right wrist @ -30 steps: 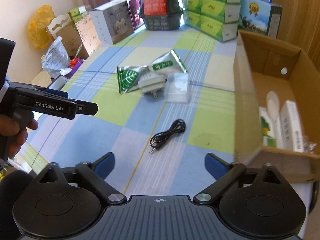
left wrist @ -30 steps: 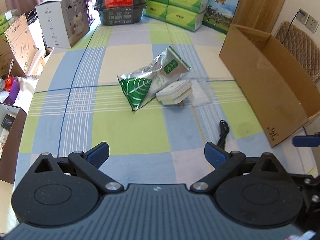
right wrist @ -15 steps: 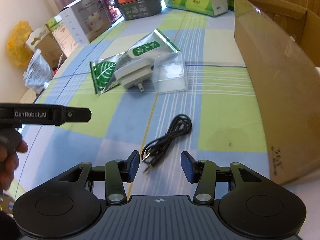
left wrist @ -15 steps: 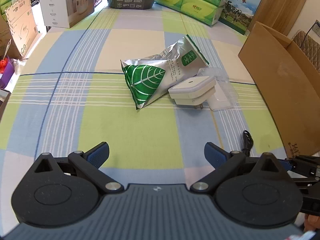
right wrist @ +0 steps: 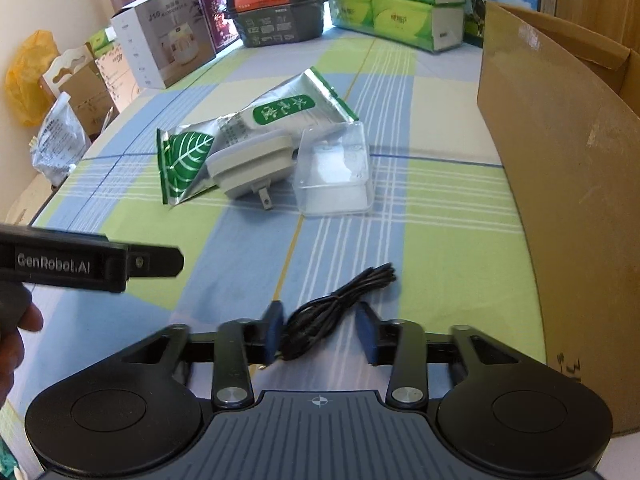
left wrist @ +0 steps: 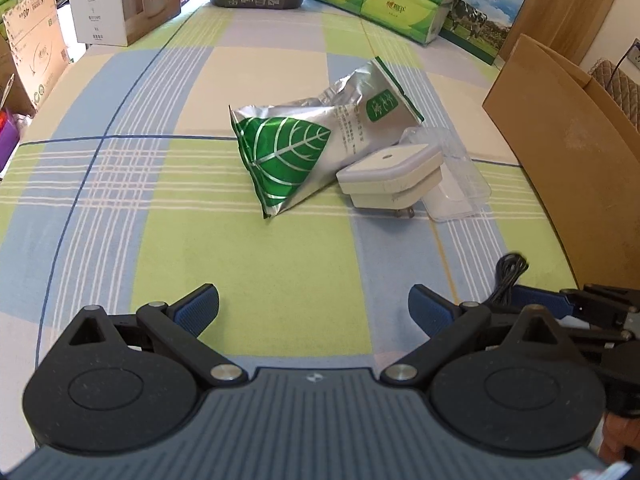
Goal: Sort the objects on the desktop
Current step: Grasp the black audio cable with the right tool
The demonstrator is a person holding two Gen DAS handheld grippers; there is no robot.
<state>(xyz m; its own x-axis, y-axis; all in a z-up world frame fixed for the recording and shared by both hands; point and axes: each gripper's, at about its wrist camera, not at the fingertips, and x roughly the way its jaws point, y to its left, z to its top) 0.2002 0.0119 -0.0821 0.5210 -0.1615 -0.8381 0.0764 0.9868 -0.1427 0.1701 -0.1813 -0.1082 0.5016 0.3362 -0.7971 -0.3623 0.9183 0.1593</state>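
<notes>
From the left wrist view, the left claw [left wrist: 314,304] stood wide open and empty, its blue ribbed pads low over the bench [left wrist: 256,280], which was covered in a soft checked cloth of green, blue and cream squares. Ahead of it lay a crinkled silver foil pouch [left wrist: 312,148] printed with a green leaf, and leaning against the pouch was a squarish white plug adapter [left wrist: 390,178] with rounded corners and metal prongs. A clear, hard plastic box [left wrist: 460,188] sat touching the adapter's right side. A brown cardboard box [left wrist: 568,152] with matte walls stood at the right edge of the bench. From the right wrist view, the right claw [right wrist: 319,334] was partly closed, its pads on either side of a bundled black cable [right wrist: 340,304] with a gap remaining on the right; whether the left pad touched the cable could not be told. The cable was thin, glossy and loosely folded, lying on a blue square near the cardboard box [right wrist: 560,184]. The left gripper's black body was seen at the left, held by a hand [right wrist: 12,344].
</notes>
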